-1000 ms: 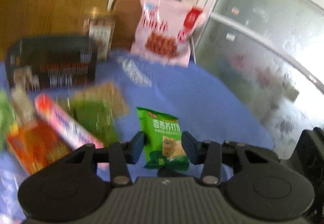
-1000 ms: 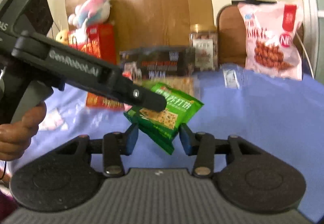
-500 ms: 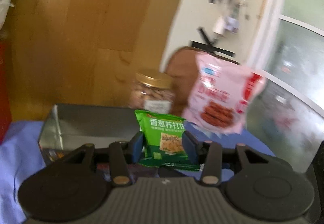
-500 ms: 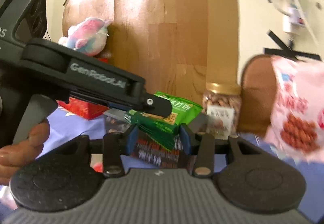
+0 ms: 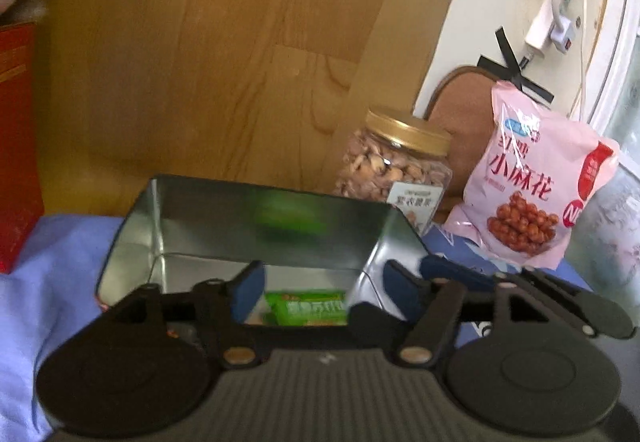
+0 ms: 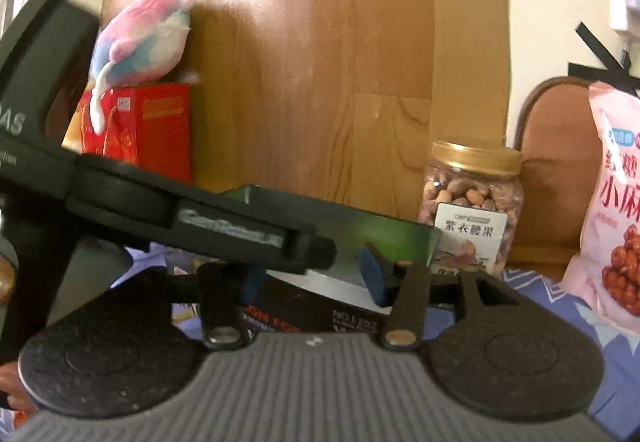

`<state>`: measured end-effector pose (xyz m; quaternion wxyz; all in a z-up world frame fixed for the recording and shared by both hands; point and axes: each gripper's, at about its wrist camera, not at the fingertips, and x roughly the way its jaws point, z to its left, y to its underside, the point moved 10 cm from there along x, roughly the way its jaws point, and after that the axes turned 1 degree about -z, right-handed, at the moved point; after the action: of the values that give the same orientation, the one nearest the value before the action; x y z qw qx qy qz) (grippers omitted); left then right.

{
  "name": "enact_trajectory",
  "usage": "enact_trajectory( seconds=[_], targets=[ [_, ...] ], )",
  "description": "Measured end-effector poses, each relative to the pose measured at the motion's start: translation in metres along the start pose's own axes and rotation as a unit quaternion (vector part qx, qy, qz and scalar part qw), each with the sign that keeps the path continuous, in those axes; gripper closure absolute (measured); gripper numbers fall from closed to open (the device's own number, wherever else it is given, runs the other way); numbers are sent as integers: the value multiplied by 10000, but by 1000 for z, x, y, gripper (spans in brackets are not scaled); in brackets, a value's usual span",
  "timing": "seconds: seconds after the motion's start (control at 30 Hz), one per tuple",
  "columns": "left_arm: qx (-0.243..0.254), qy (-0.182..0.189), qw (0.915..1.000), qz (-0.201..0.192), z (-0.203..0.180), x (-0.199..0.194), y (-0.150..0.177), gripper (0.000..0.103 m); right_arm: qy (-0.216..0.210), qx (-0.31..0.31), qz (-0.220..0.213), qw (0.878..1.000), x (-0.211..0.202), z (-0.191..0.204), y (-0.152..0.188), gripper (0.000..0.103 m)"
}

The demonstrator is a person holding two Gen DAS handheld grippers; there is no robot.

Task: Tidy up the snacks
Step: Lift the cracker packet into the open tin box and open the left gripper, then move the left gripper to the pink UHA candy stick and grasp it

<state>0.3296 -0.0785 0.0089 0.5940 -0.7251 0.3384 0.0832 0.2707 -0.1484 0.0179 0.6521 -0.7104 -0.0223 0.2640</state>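
Green snack pack [image 5: 306, 312] lying in tin [image 5: 132, 242] (left gripper [image 5: 324, 288] opening).

A green snack packet [image 5: 306, 308] is seen in a silver tin [image 5: 208, 218]; a gold lid [image 5: 408, 132], pink bag [image 5: 532, 182] and blue cloth [image 5: 52, 262] are shown.

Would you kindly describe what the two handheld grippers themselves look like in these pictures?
Both are matte black plastic tools. The left gripper has a grey ribbed body, two round black discs either side, black linkage bars with brass-coloured pivot screws, and blue pads on its fingers. The right gripper is built alike. Seen from the side, the left one bears pale lettering, too blurred to read. No cables or sleeves show.
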Motion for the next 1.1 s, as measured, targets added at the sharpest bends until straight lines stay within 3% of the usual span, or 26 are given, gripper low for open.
enact_trajectory(
  seconds=[0.2,0.4,0.57,0.73,0.8,0.9,1.03,1.1],
  targets=[
    [139,-187,9997,26,-3,-9,3,25,62,135,-97,9998,-2,0,3,35],
    [369,-447,9983,26,-4,-16,8,26,87,9,180,9998,8,-1,11,35],
    [373,-255,9989,137,-22,-15,15,28,81,-160,190,9997,6,-2,13,33],
    [319,-106,9993,138,-35,-29,12,28,334,-358,216,9986,-3,-6,9,34],
    [72,74,9999,115,-32,-44,9,28,185,-132,96,9997,-20,-2,4,33],
    [-148,57,9997,-164,-20,-77,7,28,-59,-40,42,10000,-48,14,9,34],
    [-483,161,9986,-116,-8,-110,33,28,-635,243,362,9970,-78,43,44,35],
    [-528,193,9984,34,-7,-119,52,28,-853,260,552,9945,-89,59,62,46]
  ],
)
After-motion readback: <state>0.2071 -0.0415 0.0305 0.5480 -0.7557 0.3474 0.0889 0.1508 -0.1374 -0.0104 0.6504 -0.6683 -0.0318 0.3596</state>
